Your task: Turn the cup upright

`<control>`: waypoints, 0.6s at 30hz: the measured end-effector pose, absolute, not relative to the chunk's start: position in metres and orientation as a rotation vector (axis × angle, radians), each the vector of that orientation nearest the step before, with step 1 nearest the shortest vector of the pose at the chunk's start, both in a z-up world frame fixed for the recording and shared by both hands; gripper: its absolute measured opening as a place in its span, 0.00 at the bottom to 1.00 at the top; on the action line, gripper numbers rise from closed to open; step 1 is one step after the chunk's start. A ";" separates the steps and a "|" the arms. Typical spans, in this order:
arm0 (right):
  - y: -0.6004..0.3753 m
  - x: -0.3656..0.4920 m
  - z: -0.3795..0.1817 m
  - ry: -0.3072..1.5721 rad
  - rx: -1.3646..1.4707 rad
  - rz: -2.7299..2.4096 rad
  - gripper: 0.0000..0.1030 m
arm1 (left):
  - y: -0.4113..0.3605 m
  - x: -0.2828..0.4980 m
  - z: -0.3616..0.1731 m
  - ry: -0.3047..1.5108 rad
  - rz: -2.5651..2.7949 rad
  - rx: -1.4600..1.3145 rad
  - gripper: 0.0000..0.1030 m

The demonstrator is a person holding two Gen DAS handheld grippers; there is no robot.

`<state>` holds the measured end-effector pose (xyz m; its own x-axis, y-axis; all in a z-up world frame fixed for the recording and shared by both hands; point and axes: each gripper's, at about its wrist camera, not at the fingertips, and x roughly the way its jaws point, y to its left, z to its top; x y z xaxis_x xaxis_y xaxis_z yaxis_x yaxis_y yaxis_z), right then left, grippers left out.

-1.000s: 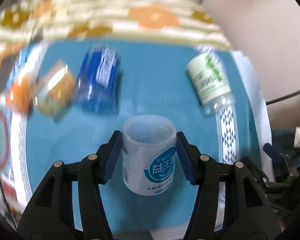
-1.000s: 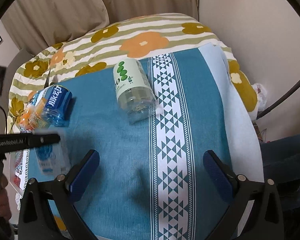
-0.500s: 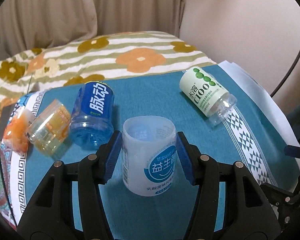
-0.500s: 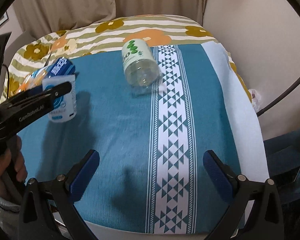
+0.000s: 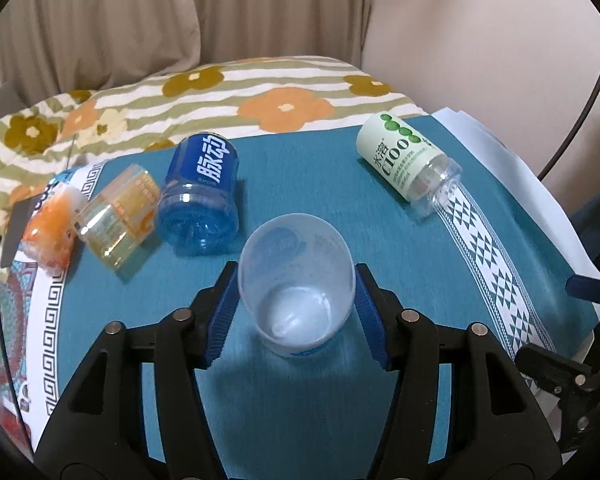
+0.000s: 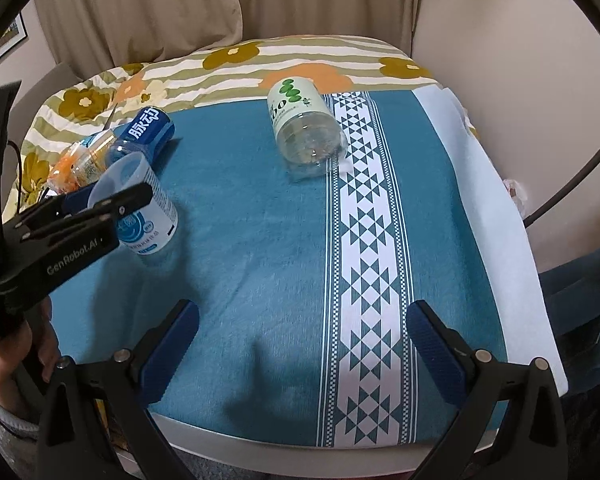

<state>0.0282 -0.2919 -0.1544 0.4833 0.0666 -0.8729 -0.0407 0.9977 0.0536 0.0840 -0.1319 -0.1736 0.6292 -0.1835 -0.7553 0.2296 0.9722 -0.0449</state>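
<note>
The left gripper [image 5: 296, 312] has its two blue pads pressed against opposite sides of the translucent cup [image 5: 296, 280], clamping it near mid-height. The cup sits mouth-up but leans a little; from the right wrist view its base looks at or just above the teal cloth [image 6: 260, 240], and contact cannot be confirmed. The right gripper [image 6: 302, 344] is spread wide with nothing between its fingers, well apart from the cup, toward the near edge of the cloth.

Judged from here, the flip looks nearly finished, and the risk lies in the letting-go. If the pads part while the cup is tilted or not fully seated, it may rock and tip over again, since the soft cloth gives an uneven footing. The thin wall may also spring back once the squeeze eases, nudging the cup sideways.

Just beyond the cup lies the blue bottle [image 5: 200, 196] on its side, with the orange-labelled clear bottle [image 5: 116, 216] and an orange packet [image 5: 52, 224] further out on that side. A toppling cup could roll against them. The green-labelled bottle [image 5: 408, 160] lies well apart from the cup, by the white patterned stripe [image 6: 364, 240], and seems no hazard.
</note>
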 end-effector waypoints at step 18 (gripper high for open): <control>-0.313 0.011 -0.093 0.938 0.054 0.079 1.00 | -0.128 0.053 -0.103 0.830 -0.123 0.078 0.90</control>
<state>0.0114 -0.3134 -0.0930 0.5886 0.0909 -0.8033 -0.0440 0.9958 0.0805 0.0533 -0.1276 -0.1028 0.6686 -0.0785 -0.7395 0.1396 0.9900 0.0212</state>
